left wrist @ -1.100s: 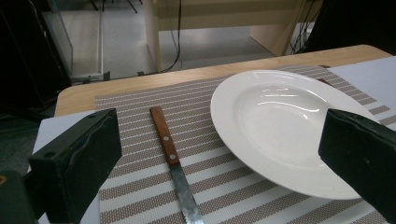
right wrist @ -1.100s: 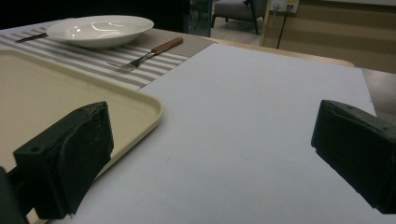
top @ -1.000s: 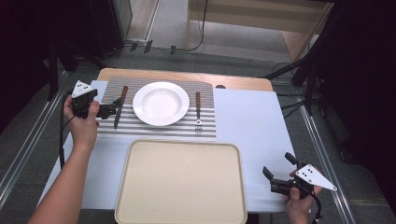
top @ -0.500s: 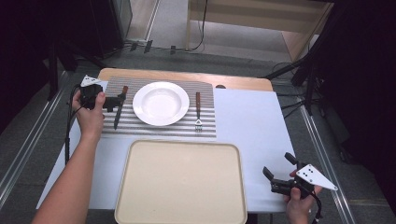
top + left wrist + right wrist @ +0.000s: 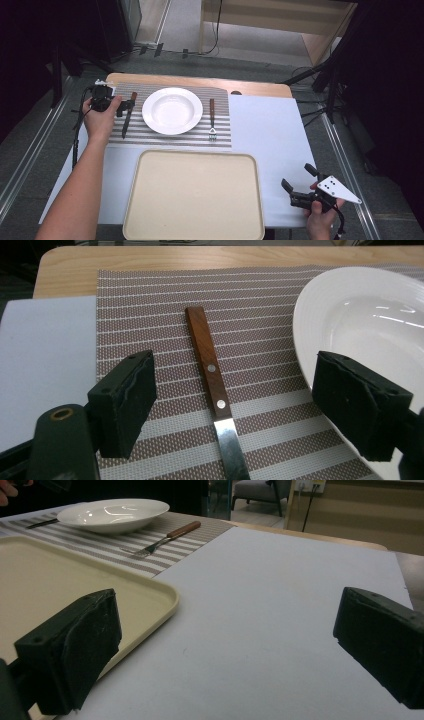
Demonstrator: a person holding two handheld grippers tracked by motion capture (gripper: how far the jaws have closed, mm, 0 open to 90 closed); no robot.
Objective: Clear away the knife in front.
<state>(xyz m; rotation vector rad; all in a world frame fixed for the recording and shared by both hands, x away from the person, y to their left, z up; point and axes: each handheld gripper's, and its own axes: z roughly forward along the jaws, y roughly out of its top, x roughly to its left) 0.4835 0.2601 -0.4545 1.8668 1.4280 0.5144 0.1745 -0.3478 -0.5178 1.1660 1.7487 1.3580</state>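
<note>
Looking from above, I see my left gripper (image 5: 121, 105) closing, unclamped, astride the knife (image 5: 128, 116) near the placemat's (image 5: 220, 140) left edge, handle farthest. Its own view: handle (image 5: 207, 362) away, blade toward me. Right gripper (image 5: 225, 650) gapes, empty.

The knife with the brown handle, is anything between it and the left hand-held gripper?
Nothing visible. The knife lies bare on the striped placemat, between the open pads of the left hand-held gripper, which have just been closing.
</note>
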